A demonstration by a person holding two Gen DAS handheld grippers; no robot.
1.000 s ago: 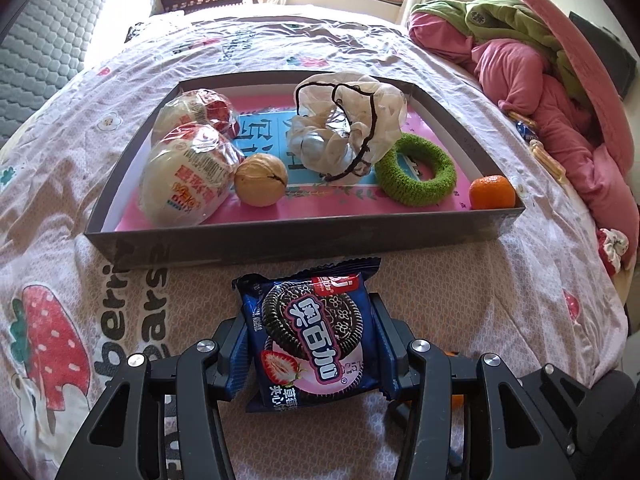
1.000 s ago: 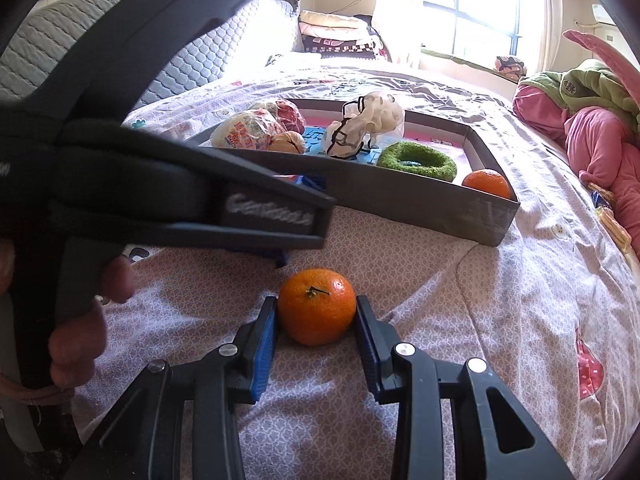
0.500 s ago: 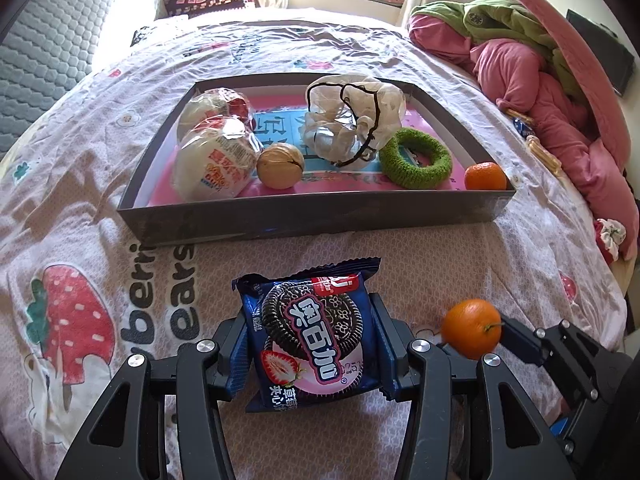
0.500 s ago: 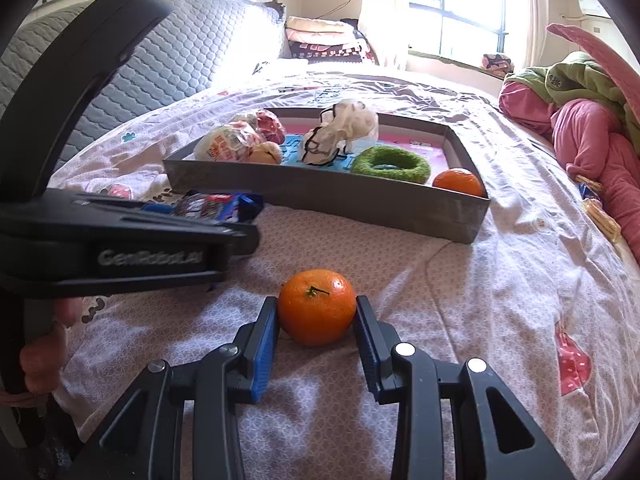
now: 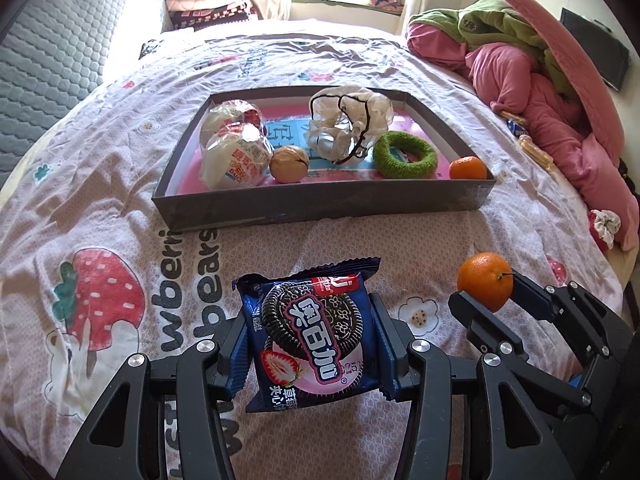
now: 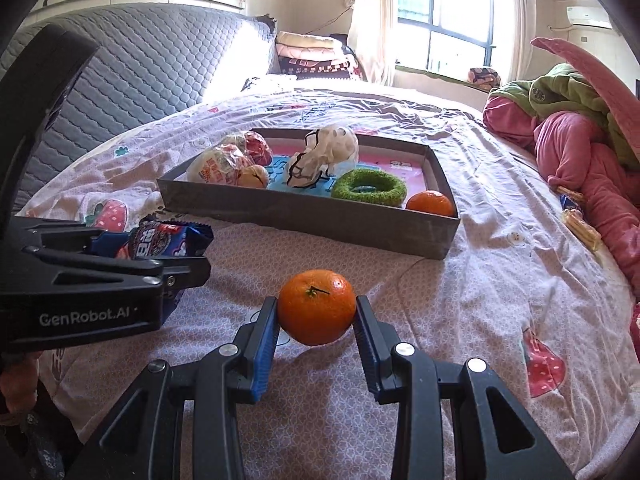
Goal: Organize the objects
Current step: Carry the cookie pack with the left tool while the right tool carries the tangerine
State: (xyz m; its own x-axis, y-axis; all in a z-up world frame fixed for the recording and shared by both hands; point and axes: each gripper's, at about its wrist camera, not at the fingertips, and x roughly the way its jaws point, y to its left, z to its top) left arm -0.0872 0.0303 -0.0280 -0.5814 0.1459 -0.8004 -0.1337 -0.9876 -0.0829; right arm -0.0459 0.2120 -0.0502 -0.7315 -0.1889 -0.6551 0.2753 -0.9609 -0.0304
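Right now we have both grippers loaded and held above the bed (image 5: 120, 184), short of the tray (image 5: 320, 206). Our left gripper (image 5: 312, 344) has its jaws closed on a blue cookie packet (image 5: 312, 328), pinched by its two side edges with the printed face up. Our right gripper (image 6: 316, 320) has its jaws closed on an orange (image 6: 316, 306), gripped across its middle with the stem facing the camera.

The tray lies on the bed ahead of both grippers, its near wall facing us. Inside, at the near left, sit two wrapped buns (image 5: 232, 152) with a walnut (image 5: 289, 164) just beside them; a crumpled clear bag with a black cord (image 5: 348, 124) fills the middle, a green ring (image 5: 405, 155) lies to its right, and a second orange (image 5: 467, 168) rests in the near right corner.

We judge this to be the carry step: both items picked up, neither yet placed. The next move calls for lifting each load over the near wall and setting it down on free floor. For the packet, the back of the tray looks roomiest. Releasing the orange next to its twin, low, should stop it rolling.
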